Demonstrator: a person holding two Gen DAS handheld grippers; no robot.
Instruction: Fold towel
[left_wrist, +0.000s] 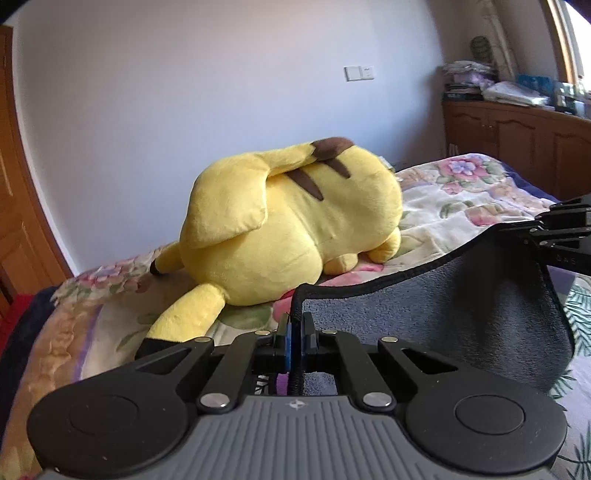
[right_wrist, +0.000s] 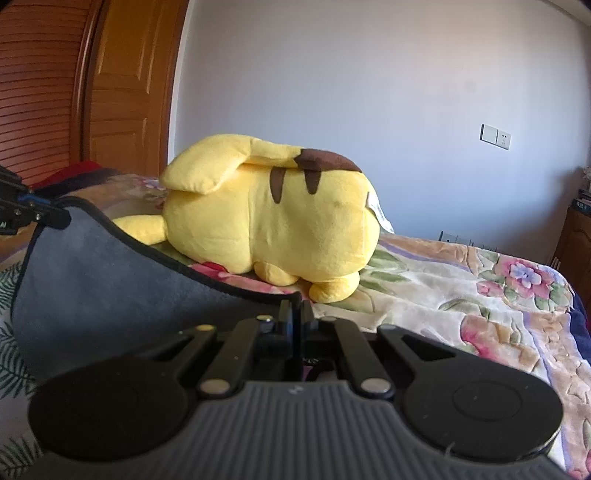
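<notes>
A grey towel (left_wrist: 461, 295) with a dark hem hangs lifted above the flowered bedspread. My left gripper (left_wrist: 294, 321) is shut on one top corner of it. My right gripper (right_wrist: 294, 314) is shut on the other top corner. The towel (right_wrist: 96, 273) sags between the two grippers. In the left wrist view the right gripper (left_wrist: 535, 230) shows at the right edge, clamped on the hem. In the right wrist view the left gripper (right_wrist: 55, 218) shows at the left edge, clamped on the hem.
A big yellow plush toy (left_wrist: 295, 221) lies on the bed (left_wrist: 461, 199) just beyond the towel, also in the right wrist view (right_wrist: 269, 218). A wooden cabinet (left_wrist: 517, 136) with clutter stands at the right. A wooden door (right_wrist: 122, 85) and a white wall stand behind.
</notes>
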